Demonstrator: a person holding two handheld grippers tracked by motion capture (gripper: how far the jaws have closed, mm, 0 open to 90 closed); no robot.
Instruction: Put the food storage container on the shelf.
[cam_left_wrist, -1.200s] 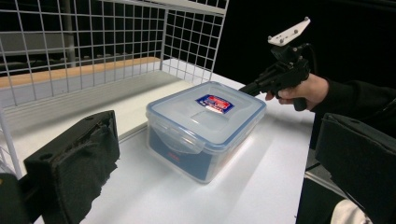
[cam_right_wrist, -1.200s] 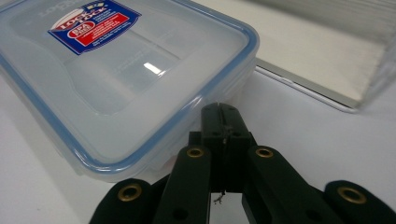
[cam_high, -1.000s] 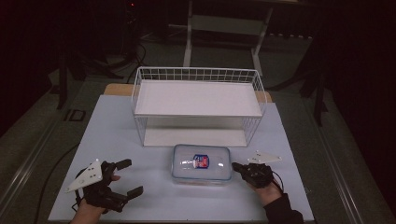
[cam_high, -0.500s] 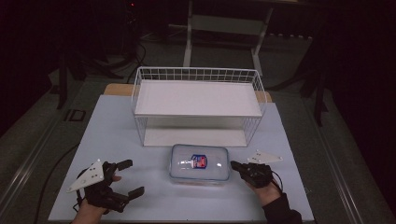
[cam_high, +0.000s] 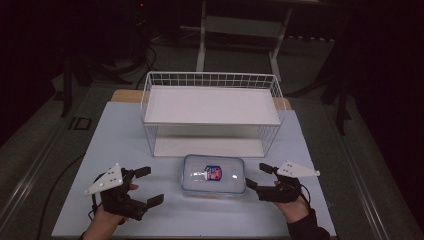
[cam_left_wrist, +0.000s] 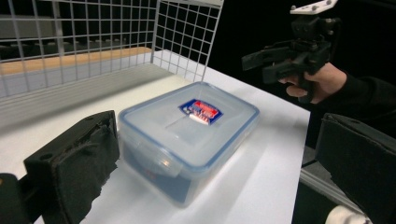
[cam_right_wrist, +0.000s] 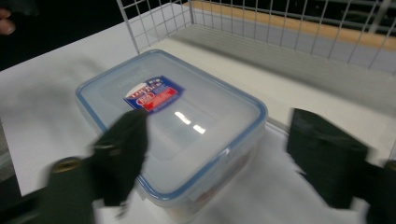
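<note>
Working from the left, I see my left gripper (cam_high: 145, 186) sitting just left of the clear lidded container (cam_high: 214, 174), its jaws spread apart with nothing between them; in the left gripper view the container (cam_left_wrist: 187, 135) lies ahead of those jaws, not touched. That container rests flat on the white table (cam_high: 115, 135), lid on, directly in front of the white wire shelf rack (cam_high: 212, 107) and apart from it. To the container's right, my right gripper (cam_high: 257, 176) has just been opening its jaws, and they stand wide with nothing between them, one jaw near the container's right end. I judge this the approach step: both grippers bracket the box but neither grips it. Next I'd bring one or both onto its short ends or side latches, squarely, since the smooth plastic looks likely to slip.
</note>
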